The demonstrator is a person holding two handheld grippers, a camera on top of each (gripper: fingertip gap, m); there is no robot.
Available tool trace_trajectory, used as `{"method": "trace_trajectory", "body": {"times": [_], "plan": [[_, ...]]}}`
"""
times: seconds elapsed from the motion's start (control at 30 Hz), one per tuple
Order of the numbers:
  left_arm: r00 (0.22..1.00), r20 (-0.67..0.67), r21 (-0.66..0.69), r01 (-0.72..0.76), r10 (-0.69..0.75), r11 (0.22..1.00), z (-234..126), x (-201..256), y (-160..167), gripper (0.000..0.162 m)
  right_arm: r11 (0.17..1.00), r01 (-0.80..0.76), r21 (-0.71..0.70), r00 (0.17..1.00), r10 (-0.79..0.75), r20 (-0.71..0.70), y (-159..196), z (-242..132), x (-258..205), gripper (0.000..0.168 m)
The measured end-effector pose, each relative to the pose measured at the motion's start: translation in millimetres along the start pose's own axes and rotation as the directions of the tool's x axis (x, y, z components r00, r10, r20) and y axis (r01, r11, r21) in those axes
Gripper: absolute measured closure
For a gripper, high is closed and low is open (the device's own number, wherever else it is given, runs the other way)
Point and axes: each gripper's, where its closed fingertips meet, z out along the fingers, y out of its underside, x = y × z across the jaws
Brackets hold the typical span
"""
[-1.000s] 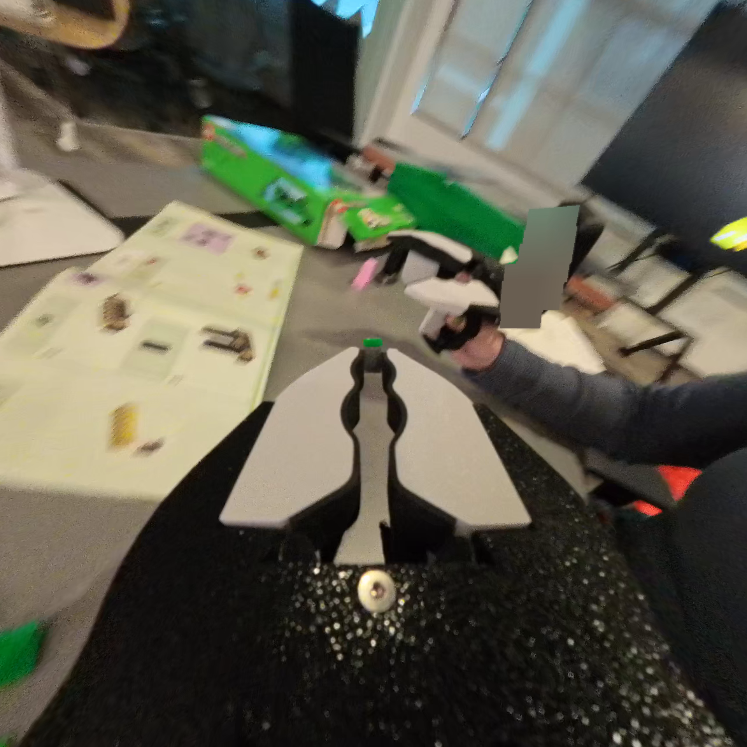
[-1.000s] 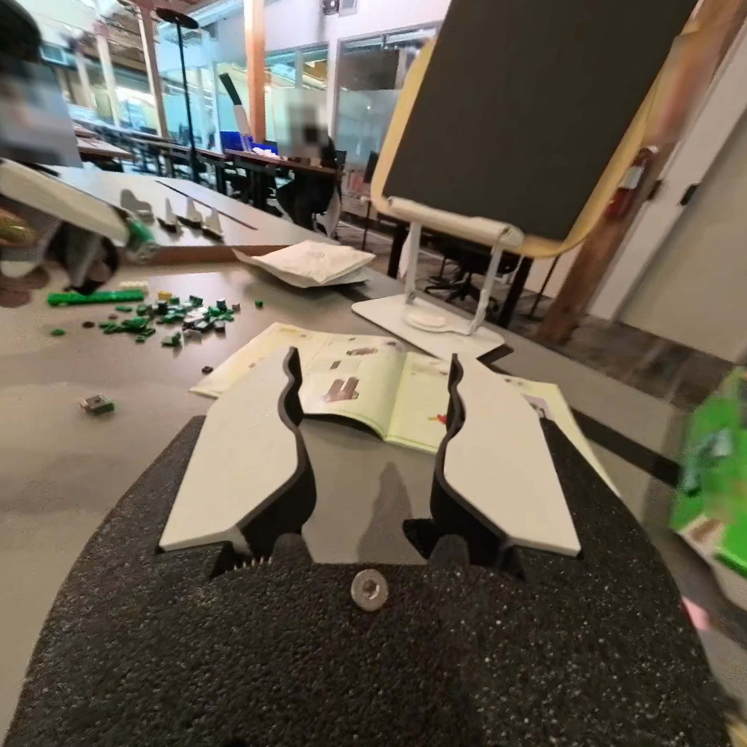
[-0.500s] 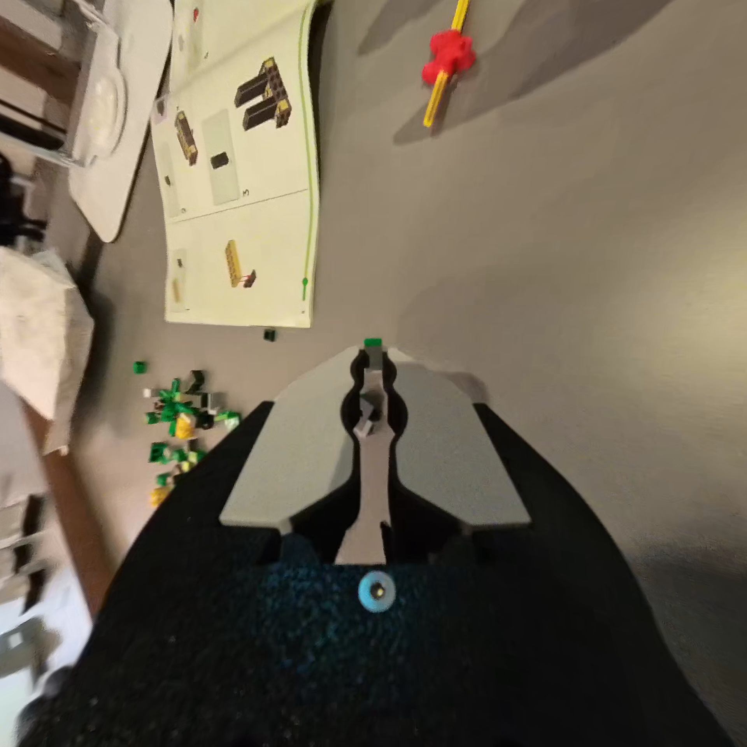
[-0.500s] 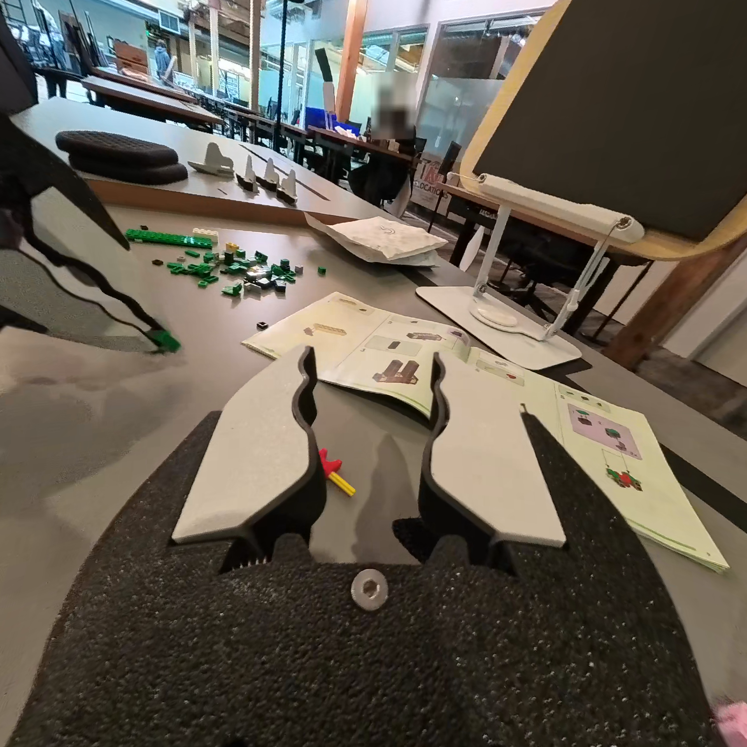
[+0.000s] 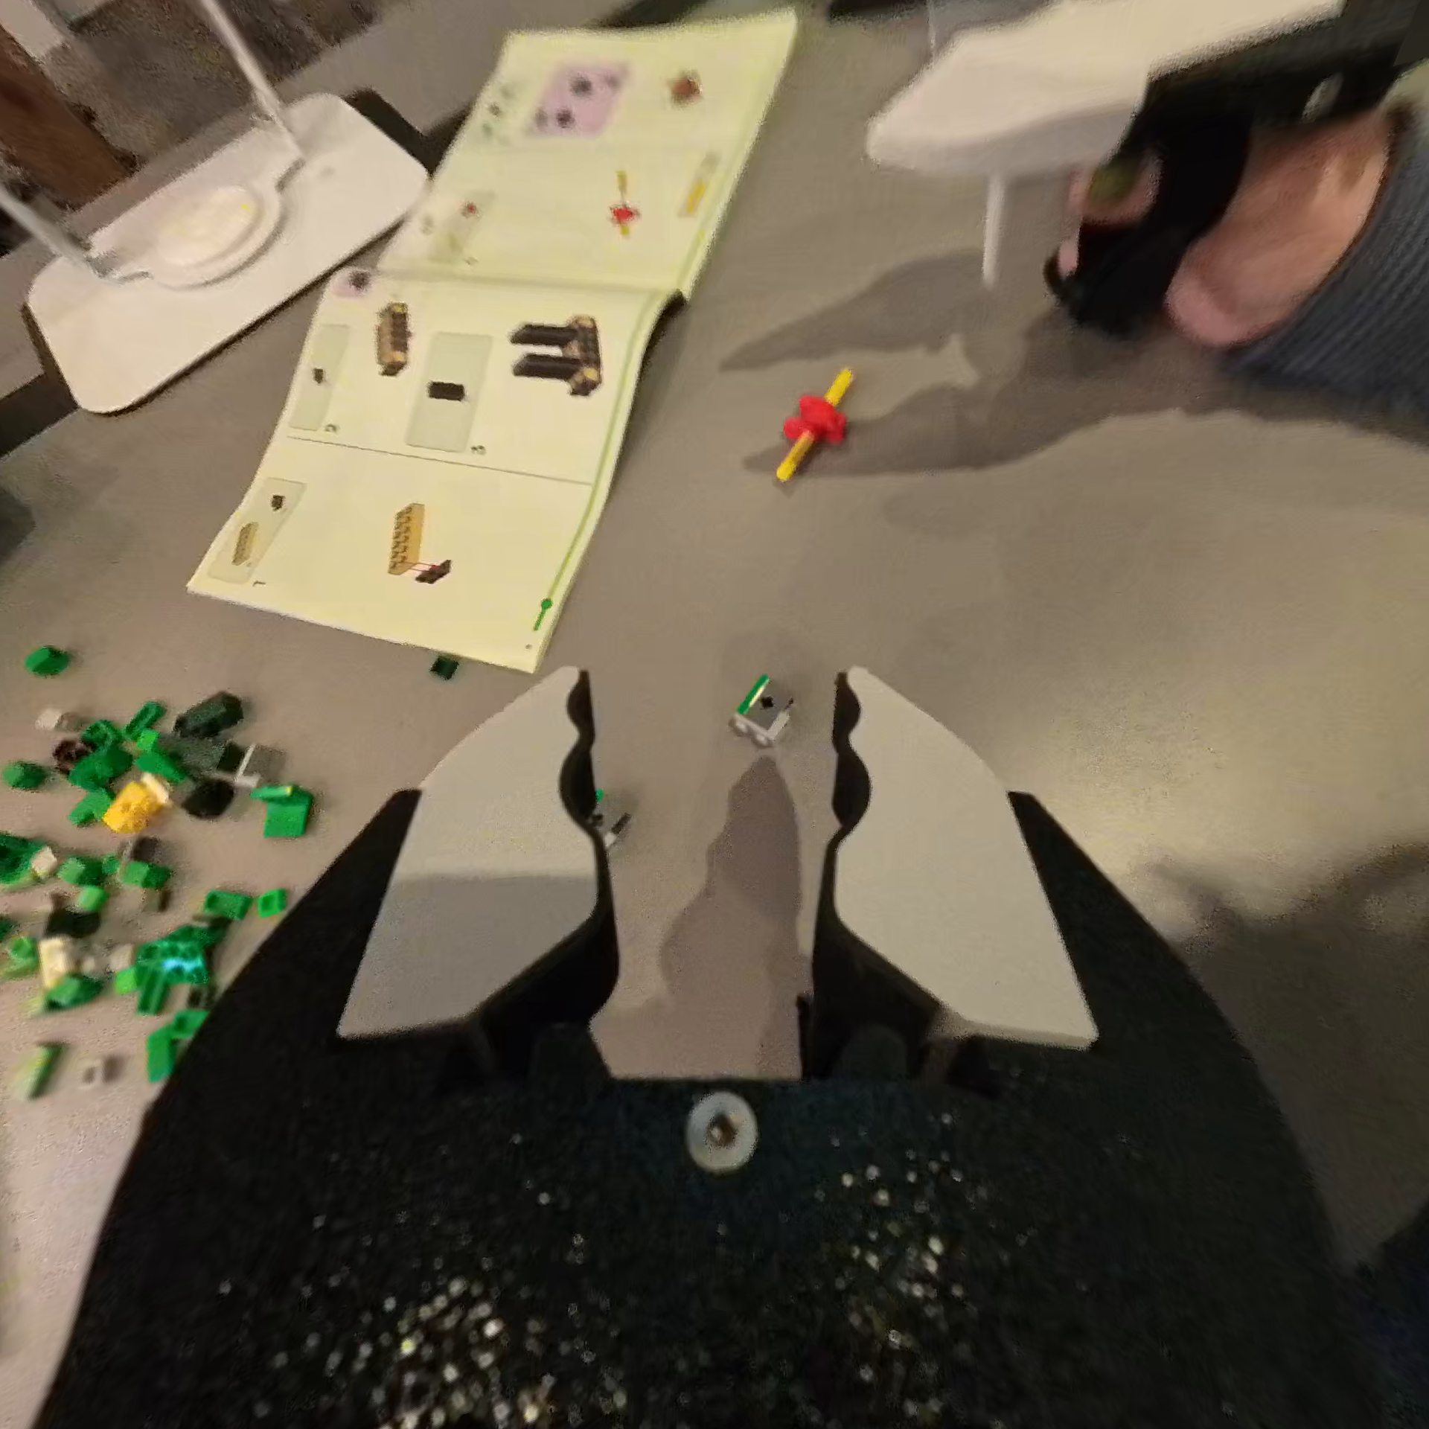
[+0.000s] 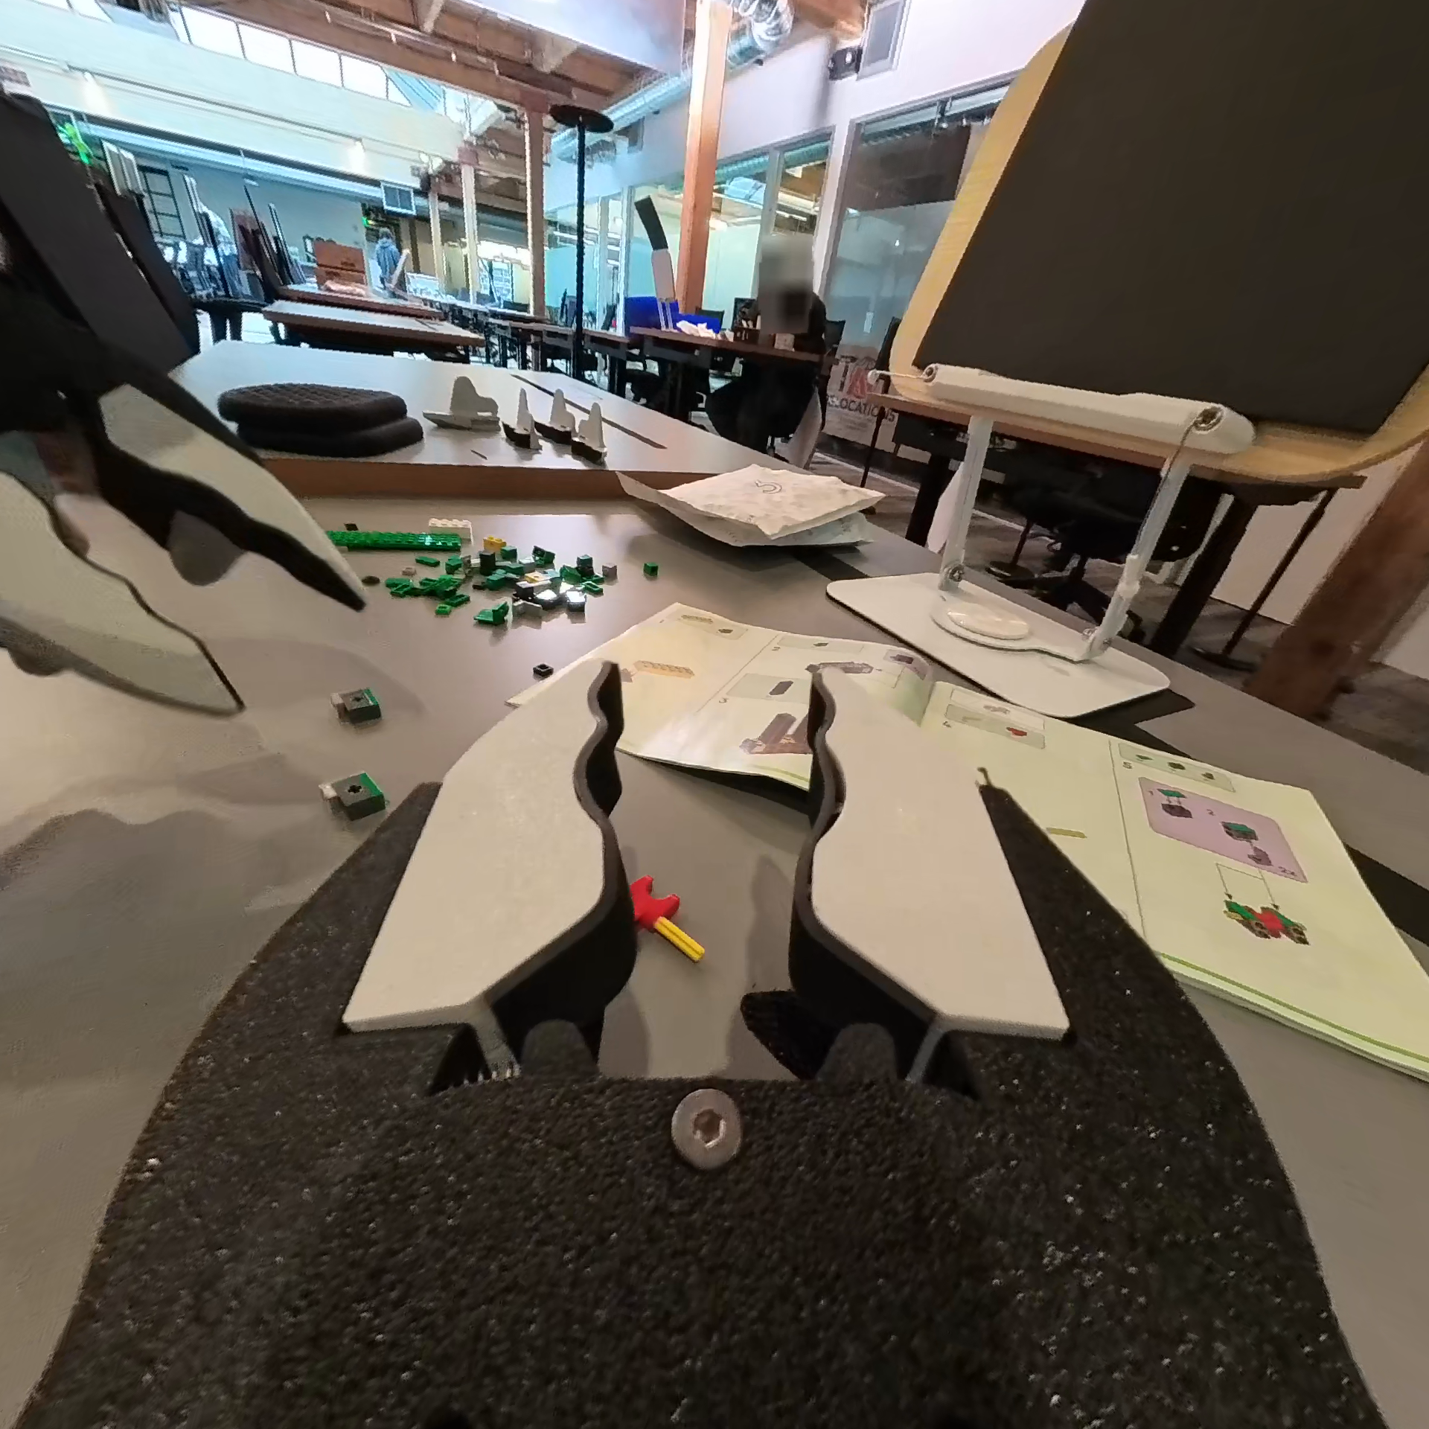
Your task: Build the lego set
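- Left wrist view: the left gripper [image 5: 710, 680] hangs over the grey table [image 5: 1082, 696] with its jaws spread wide and nothing held between them.
- A small grey-and-green brick assembly [image 5: 762, 710] lies on the table between the fingertips, nearer the right-hand one and touching neither.
- A second small grey-and-green piece [image 5: 611, 821] sits farther back, just beside the inner edge of the left-hand finger and partly hidden by it.
- A loose pile of mostly green bricks [image 5: 139, 850], with one yellow piece among them, is scattered at the left edge.
- The open instruction booklet [image 5: 495, 371] lies beyond the pile; a single dark green stud [image 5: 444, 666] rests just off its near edge.
- A red-and-yellow axle piece [image 5: 813, 424] lies to the right of the booklet, well apart from the assembly.
- The right gripper [image 5: 997, 147] appears blurred at the top right, held by a hand [image 5: 1268, 255].
- Right wrist view: the right gripper [image 6: 707, 680] is also spread open and empty, low over the table [image 6: 193, 928].
- The red-and-yellow axle piece [image 6: 663, 920] lies between its fingers, close against the left-hand one.
- Two grey-and-green pieces [image 6: 354, 794] [image 6: 356, 704] rest on the table to the left, under the tips of the left gripper [image 6: 298, 646].
- The brick pile [image 6: 503, 576] and a long green plate [image 6: 394, 539] lie farther back, with the booklet [image 6: 1005, 773] on the right and a white stand [image 6: 997, 642] behind it.
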Motion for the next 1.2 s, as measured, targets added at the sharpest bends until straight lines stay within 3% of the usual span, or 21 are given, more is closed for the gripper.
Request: {"method": "trace_trajectory", "body": {"times": [0.03, 0.17, 0.5, 0.7, 0.9, 1.2], "plan": [[0.999, -0.01, 0.04, 0.05, -0.05, 0.998, -6.6, -3.6, -2.0, 0.102, 1.0, 0.003, 0.003, 1.0, -0.003, -0.005, -0.4, -0.9, 0.8, 0.123], [0.975, -0.046, 0.115, 0.221, -0.217, 0.968, -27.4, -24.2, 7.5, 0.099, 1.0, 0.025, 0.009, 0.998, -0.024, -0.056, -0.7, -4.7, 7.4, 0.126], [0.907, -0.059, 0.229, 0.42, -0.418, 0.878, -51.7, -65.4, 35.3, 0.102, 0.998, 0.07, -0.002, 0.997, -0.07, -0.027, 1.0, -0.8, 0.7, 0.13], [0.932, -0.07, 0.179, 0.363, -0.356, 0.914, -51.6, -55.7, 43.0, 0.11, 0.997, 0.077, -0.004, 0.997, -0.077, -0.018, 1.0, -1.2, -1.8, 0.131], [0.945, -0.11, 0.199, 0.325, -0.309, 0.924, -36.2, -41.0, 25.0, 0.108, 0.993, 0.122, -0.006, 0.993, -0.122, 0.01, 0.8, -5.1, -11.1, 0.135], [0.981, 0.09, 0.448, 0.112, -0.169, 0.887, -15.2, -75.7, -30.8, 0.107, 0.996, 0.09, -0.011, 0.996, -0.091, -0.028, 1.4, -7.6, -1.7, 0.135]]}}
